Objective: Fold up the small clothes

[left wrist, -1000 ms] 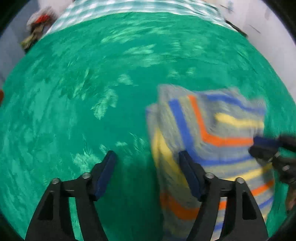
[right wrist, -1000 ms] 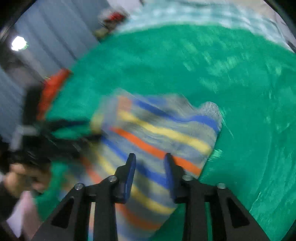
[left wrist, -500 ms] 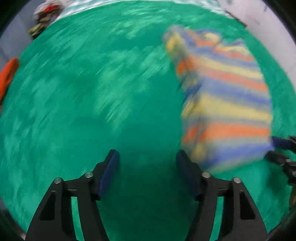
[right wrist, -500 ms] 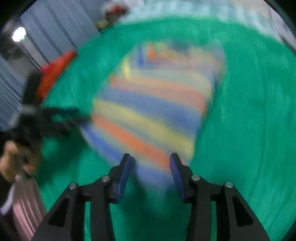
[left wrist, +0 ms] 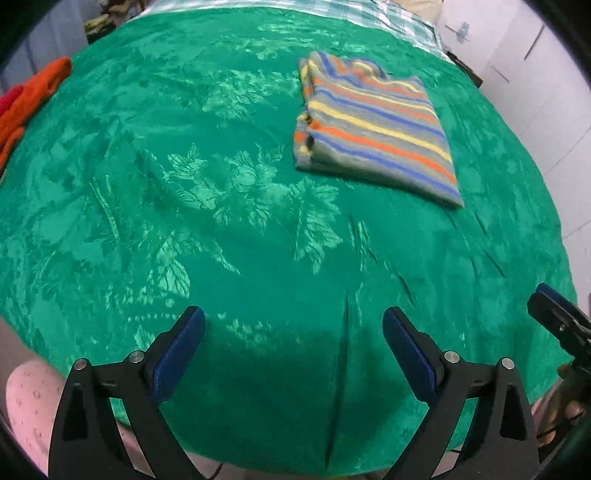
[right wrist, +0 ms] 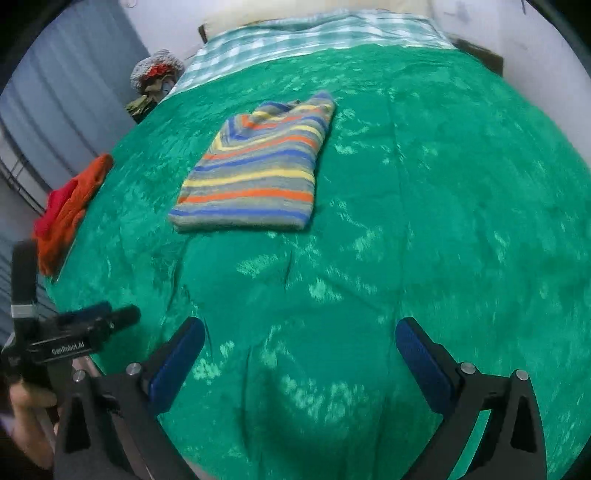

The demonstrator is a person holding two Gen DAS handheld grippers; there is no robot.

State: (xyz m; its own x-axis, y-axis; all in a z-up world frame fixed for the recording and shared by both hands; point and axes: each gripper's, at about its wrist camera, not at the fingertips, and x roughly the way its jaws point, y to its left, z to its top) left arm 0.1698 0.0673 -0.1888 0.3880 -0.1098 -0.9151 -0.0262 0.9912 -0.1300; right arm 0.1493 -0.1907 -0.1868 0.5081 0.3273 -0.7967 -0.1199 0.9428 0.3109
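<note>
A striped sweater (left wrist: 373,125) in grey, blue, orange and yellow lies folded into a flat rectangle on the green bedspread (left wrist: 221,221). It also shows in the right wrist view (right wrist: 255,173). My left gripper (left wrist: 293,354) is open and empty, held near the bed's near edge, well back from the sweater. My right gripper (right wrist: 299,363) is open and empty, also well back from it. The right gripper's tip shows at the right edge of the left wrist view (left wrist: 554,314). The left gripper shows at the left edge of the right wrist view (right wrist: 85,325).
An orange and red garment (right wrist: 70,206) lies at the bed's left edge; it also shows in the left wrist view (left wrist: 29,99). A pile of clothes (right wrist: 155,77) sits beyond the far left corner. A checked sheet (right wrist: 314,33) covers the bed's far end.
Both grippers have let go of the sweater, opened wide and pulled back toward the near edge. The sweater now lies folded and still on the bed.
</note>
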